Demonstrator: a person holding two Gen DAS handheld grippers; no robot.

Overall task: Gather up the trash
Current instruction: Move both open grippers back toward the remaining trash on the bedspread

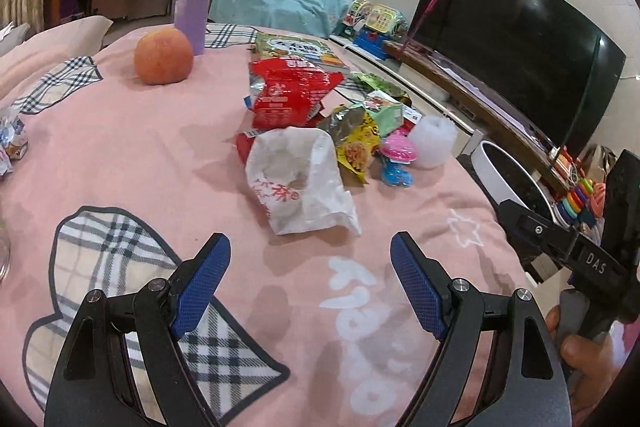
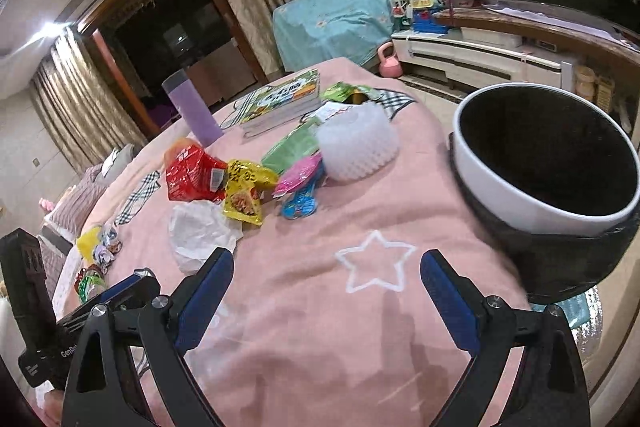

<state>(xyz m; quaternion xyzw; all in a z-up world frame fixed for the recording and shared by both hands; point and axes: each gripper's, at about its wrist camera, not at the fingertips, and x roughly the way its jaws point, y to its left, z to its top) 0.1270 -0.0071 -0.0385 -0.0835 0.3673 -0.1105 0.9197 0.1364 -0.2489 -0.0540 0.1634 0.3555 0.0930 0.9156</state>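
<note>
The crumpled white paper bag with red print (image 1: 302, 183) lies in the middle of the pink blanket-covered table (image 1: 140, 155), nearest my grippers. I think it is light, soft and crinkly, so I would pinch its loose near edge. Behind it, touching, sit a red foil snack bag (image 1: 286, 93) and a yellow wrapper (image 1: 356, 147). The white bin with a black liner (image 2: 548, 163) stands at the table's right edge; I cannot see anything inside. My left gripper (image 1: 310, 271) and right gripper (image 2: 326, 285) both hang wide open, holding nothing.
</note>
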